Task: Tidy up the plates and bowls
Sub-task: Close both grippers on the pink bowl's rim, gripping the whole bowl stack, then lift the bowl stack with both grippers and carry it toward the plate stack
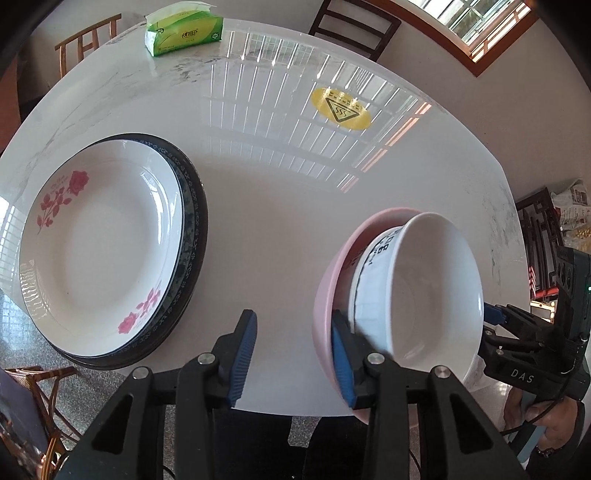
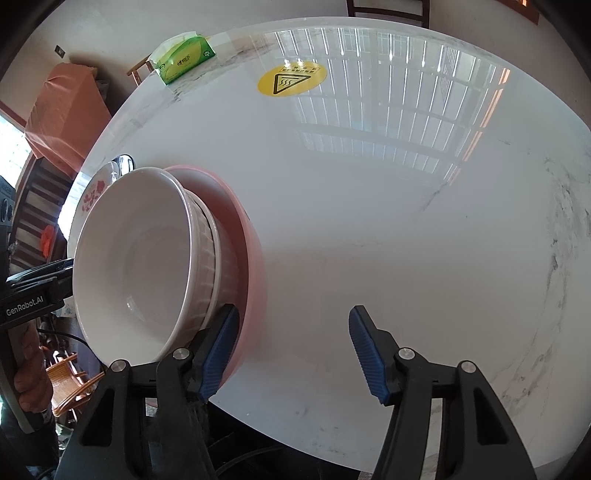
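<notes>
Two stacks of crockery sit on a glossy white marble-look desk (image 1: 288, 221). On its near left, a white plate with red roses (image 1: 99, 251) rests on a dark-rimmed plate (image 1: 192, 236). On the near right, close to the desk's near edge, a white bowl (image 1: 436, 291) is nested in a pink bowl (image 1: 325, 295).

The left hand-held gripper (image 1: 291, 354) has its jaws apart; its right blue pad sits between the pink bowl's wall and the white bowl, its left pad over bare desk. The right hand-held gripper (image 2: 291, 354) is likewise apart, its left pad against the pink bowl's rim at the other side of the bowls, its right pad over bare desk. Neither clamps anything.

At the far side lie a green tissue pack (image 1: 184, 33) and a round yellow warning sticker (image 1: 340, 107). Window bars reflect across the surface. Wooden chairs (image 1: 354, 26) stand beyond the desk, and a wood-framed window (image 1: 476, 26) is far right.
</notes>
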`<action>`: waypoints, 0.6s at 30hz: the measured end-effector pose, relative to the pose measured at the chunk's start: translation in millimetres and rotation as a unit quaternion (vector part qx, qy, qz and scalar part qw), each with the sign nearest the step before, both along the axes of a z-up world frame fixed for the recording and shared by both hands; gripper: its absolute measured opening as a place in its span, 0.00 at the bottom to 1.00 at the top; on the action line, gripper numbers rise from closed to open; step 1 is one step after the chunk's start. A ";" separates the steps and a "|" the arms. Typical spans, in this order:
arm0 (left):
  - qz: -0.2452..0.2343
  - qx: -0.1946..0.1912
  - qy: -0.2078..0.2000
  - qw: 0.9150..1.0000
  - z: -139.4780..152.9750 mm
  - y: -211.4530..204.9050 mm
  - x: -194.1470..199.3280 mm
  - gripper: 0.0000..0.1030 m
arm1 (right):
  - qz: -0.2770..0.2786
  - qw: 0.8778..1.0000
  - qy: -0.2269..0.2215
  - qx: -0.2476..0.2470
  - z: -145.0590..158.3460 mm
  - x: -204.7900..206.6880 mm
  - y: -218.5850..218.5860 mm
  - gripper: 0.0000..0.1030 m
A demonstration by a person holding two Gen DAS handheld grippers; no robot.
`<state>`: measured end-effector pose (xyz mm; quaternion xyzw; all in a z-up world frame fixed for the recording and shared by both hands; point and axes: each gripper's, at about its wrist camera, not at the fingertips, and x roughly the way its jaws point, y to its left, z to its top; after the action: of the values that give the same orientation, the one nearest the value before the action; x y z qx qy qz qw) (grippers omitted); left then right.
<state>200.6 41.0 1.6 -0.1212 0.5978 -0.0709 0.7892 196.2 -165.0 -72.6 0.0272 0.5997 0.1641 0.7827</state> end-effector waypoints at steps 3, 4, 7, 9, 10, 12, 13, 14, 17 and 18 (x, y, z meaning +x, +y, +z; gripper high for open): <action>0.018 -0.005 -0.004 1.000 -1.9 3.3 -4.0 0.45 | 0.003 1.000 0.003 -0.003 0.6 1.3 1.3 0.56; 0.024 -0.010 -0.005 1.000 -2.7 4.5 -5.3 0.45 | 0.003 1.000 0.004 -0.002 0.5 1.3 1.0 0.56; 0.013 -0.025 -0.005 1.000 -3.6 4.1 -6.1 0.36 | 0.006 1.000 0.005 0.008 1.9 0.3 3.0 0.46; -0.013 -0.020 -0.013 1.000 1.4 -2.0 -8.1 0.16 | 0.016 1.000 -0.001 0.009 5.6 -0.8 10.7 0.27; -0.022 -0.015 -0.016 1.000 3.5 -7.4 -9.8 0.11 | 0.022 1.000 -0.004 0.010 7.5 -1.2 14.9 0.22; -0.035 0.024 -0.030 0.999 7.5 -18.8 -15.5 0.07 | 0.037 0.999 -0.013 0.001 11.8 -2.1 23.5 0.13; -0.036 0.035 -0.036 0.998 8.8 -21.3 -18.0 0.07 | 0.040 0.999 -0.016 -0.006 12.8 -2.7 26.5 0.13; -0.034 0.034 -0.039 0.998 9.4 -21.6 -19.2 0.07 | 0.038 0.999 -0.016 -0.005 13.1 -3.0 25.1 0.14; -0.030 0.020 -0.044 0.998 12.4 -19.1 -21.1 0.07 | 0.039 0.999 -0.015 0.008 12.0 -2.9 20.3 0.14; -0.029 0.024 -0.049 0.998 14.4 -19.7 -21.4 0.07 | 0.039 0.999 -0.015 0.011 12.1 -3.2 19.9 0.14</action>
<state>179.2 21.3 16.0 -0.0812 0.5632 -0.0858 0.8179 193.0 -145.1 -60.5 0.0094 0.5868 0.2017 0.7842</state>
